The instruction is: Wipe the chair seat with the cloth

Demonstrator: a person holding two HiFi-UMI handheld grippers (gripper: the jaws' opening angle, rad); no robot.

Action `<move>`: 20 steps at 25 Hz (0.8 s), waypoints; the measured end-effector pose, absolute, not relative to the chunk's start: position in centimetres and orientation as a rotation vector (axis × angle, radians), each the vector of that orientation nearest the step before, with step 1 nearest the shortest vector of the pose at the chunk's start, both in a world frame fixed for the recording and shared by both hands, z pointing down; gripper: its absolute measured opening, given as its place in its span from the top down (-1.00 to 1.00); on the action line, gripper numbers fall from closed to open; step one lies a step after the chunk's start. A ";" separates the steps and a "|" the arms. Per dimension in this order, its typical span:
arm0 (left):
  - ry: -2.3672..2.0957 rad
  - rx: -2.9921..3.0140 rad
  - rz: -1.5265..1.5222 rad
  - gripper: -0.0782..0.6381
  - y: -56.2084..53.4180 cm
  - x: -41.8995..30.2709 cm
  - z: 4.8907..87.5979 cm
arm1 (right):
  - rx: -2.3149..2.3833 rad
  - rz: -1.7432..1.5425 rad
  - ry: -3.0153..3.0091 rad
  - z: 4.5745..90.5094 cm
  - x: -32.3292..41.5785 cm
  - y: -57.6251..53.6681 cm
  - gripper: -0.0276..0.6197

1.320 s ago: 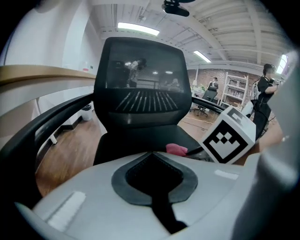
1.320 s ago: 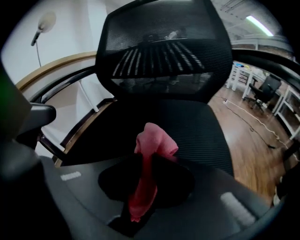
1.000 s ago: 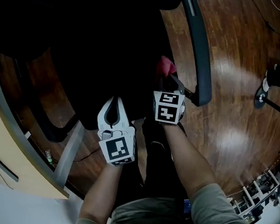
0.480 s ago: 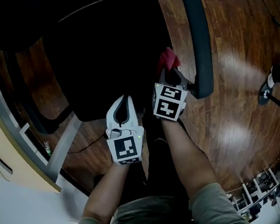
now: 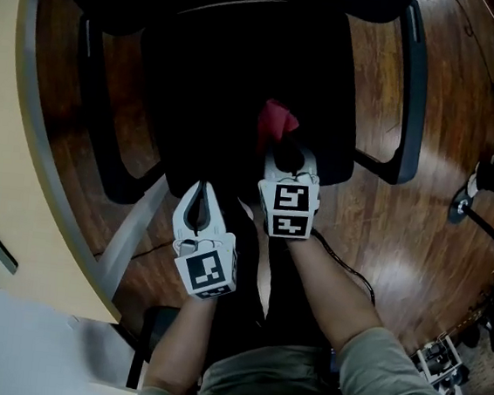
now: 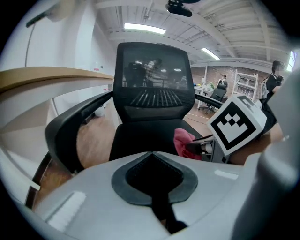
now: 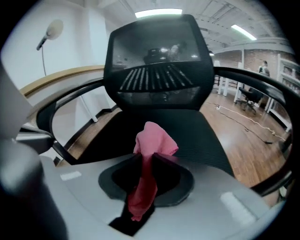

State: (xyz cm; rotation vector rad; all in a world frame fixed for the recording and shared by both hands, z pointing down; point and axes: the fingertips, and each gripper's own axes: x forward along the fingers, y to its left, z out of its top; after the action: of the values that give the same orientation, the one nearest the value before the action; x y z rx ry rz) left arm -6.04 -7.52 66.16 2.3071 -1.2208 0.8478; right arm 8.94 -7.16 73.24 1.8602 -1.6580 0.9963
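The pink cloth [image 7: 154,138] is hanging clamped in the right tool [image 5: 288,153] over the black chair seat [image 5: 232,85], wiping seemingly unfinished; the left tool [image 5: 199,198] is hovering closed, empty

head view dim, floor [image 5: 413,249] glare | gripper views bright, ceiling strips [image 6: 144,29], fisheye edges

Wooden floor [image 5: 419,228] fills the right of the head view, glossy with reflections. Beige desk [image 5: 4,167] runs down the left edge; its grey leg [image 5: 129,232] slants to the floor. Black cable [image 5: 351,269] lies centre right. Stand base [image 5: 475,185] at right edge. Ceiling light [image 6: 144,29], upper centre of the left gripper view, is lit.
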 end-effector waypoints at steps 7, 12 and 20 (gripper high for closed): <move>-1.353 2.177 0.824 0.77 -6.9 -15.1 67.6 | 1.512 0.998 -1.934 73.3 -6.1 -10.0 0.71; -1.372 2.155 0.828 0.77 -6.8 -18.4 68.8 | 1.398 1.038 -1.953 75.1 -11.7 -8.8 0.71; -1.388 2.131 0.854 0.77 -6.1 -19.7 70.9 | 1.309 1.030 -1.946 78.4 -13.2 -7.2 0.71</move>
State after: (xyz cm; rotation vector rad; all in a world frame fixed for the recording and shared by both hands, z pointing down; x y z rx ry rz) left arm -19.69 -6.12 70.92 2.1309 -1.3881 0.8544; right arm -13.17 -7.18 78.36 1.3088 -1.9457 1.0300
